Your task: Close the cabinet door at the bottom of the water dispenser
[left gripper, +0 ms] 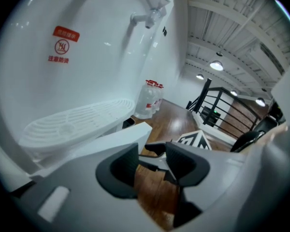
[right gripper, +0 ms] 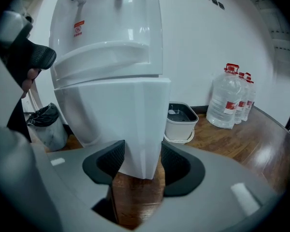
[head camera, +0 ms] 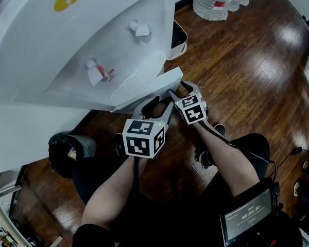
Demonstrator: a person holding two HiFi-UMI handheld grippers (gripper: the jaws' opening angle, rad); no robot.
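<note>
Black-bagged waste bin (head camera: pixel 67 151) at far left on the dark glossy wood-plank floor (head camera: pixel 247 60). Tall white plastic water dispenser (head camera: pixel 92 35) fills upper left, two taps and a ribbed drip tray on its front.

Left gripper (head camera: pixel 157 104), grey with a marker cube, sits below the tray. Its own view shows the jaws (left gripper: pixel 151 158) drawn almost together with nothing between them, only floor behind. It is just beside the door, contact not clear.

White flat cabinet door (head camera: pixel 162 84) at the dispenser's bottom stands swung out, open, free edge toward the person.

Right gripper (head camera: pixel 184 89) is clenched on that door edge: the panel (right gripper: pixel 135 115) fills the gap between both black pads (right gripper: pixel 142 156), lower corner hanging just past them.

Right of the dispenser: small white bucket with dark inside (right gripper: pixel 180 122), then clear water jugs with red labels (right gripper: pixel 229 103) by the wall.
</note>
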